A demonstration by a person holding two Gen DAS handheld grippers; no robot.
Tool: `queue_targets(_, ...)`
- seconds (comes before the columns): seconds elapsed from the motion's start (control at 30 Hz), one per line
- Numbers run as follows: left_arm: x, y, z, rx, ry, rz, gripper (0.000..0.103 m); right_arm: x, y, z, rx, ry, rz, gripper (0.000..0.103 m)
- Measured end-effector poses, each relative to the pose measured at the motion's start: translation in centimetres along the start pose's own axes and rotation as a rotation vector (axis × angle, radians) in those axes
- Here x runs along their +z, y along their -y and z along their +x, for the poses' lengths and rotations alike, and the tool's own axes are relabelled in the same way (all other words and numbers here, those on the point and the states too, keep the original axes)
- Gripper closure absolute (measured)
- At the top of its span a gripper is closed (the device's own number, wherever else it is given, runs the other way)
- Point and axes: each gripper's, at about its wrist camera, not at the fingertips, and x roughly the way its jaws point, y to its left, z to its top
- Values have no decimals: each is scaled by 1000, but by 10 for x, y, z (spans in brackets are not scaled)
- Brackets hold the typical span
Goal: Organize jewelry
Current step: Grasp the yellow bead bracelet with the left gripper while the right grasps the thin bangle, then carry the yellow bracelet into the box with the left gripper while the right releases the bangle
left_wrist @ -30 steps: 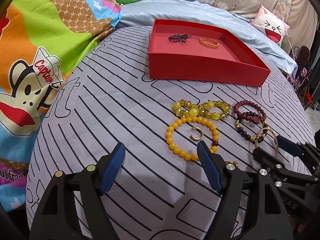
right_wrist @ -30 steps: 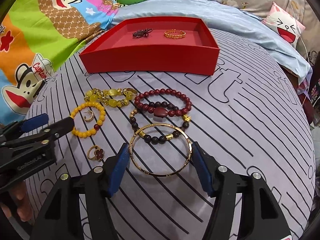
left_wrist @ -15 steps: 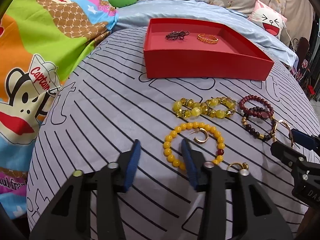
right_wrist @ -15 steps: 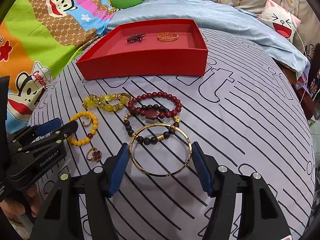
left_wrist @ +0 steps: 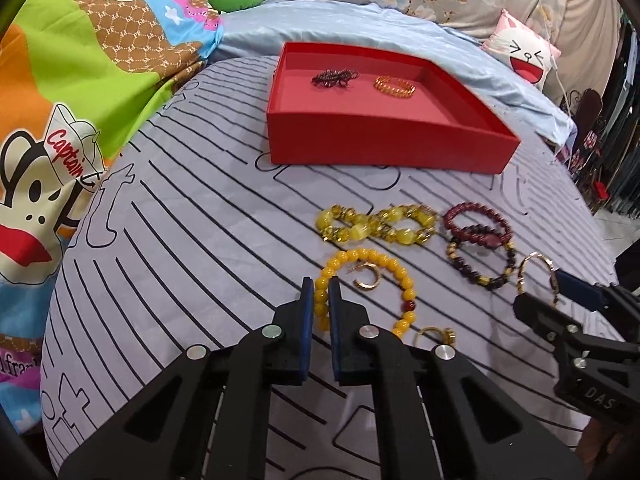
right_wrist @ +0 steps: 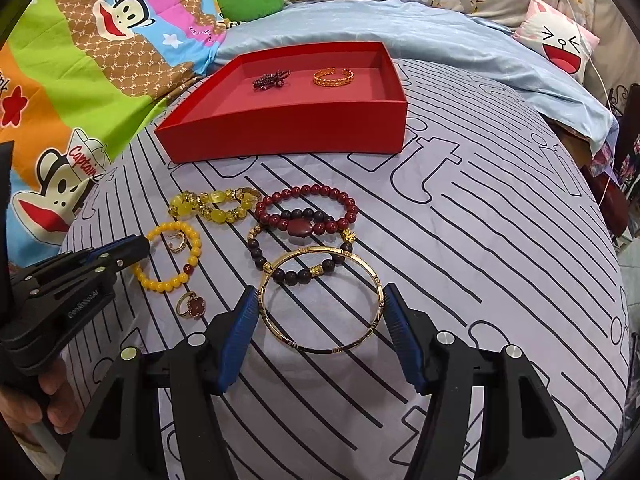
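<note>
- Left wrist view: the left gripper (left_wrist: pixel 319 292) has its jaws clamped on the near-left arc of the yellow bead bracelet (left_wrist: pixel 400 276), whose beads show in the narrow slot between the blue pads (left_wrist: pixel 307 320).
- Inside that bracelet's loop, just right of the jaws, lies a small gold hoop earring (left_wrist: pixel 366 278).
- Just beyond the jaws lies a bracelet of pale yellow stones (left_wrist: pixel 376 226), twisted into a figure of eight.
- Right of it lie the red bead bracelet (left_wrist: pixel 476 226) and the dark bead bracelet (left_wrist: pixel 480 268), overlapping.
- Near the right jaw's base, partly hidden by it, sits a gold ring (left_wrist: pixel 434 334).
- Well beyond the jaws stands the red tray (left_wrist: pixel 384 148) on the striped bed cover (left_wrist: pixel 192 240); a dark beaded piece (left_wrist: pixel 334 77) and a gold chain ring (left_wrist: pixel 394 86) lie in it, apart from each other.
- Right wrist view: the right gripper (right_wrist: pixel 320 312) has its jaws apart, one on each side of the gold bangle (right_wrist: pixel 320 300), which lies flat on the cover.
- Its blue pads (right_wrist: pixel 238 336) stand just beside the bangle's rim; I cannot tell whether they touch it.
- The bangle's far edge overlaps the dark bead bracelet, just ahead of the jaws.
- Left of the jaws lies the gold ring with a red clover face, and past it the left gripper on the yellow bracelet.
- A person's hand (right_wrist: pixel 40 400) holds the left gripper's handle at the lower left edge.
</note>
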Motion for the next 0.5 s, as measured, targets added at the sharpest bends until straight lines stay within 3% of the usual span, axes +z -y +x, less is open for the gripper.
queue_targets(0.5,48,30,-53,-147,75,43,96,23,9,-19,39,39,32,43)
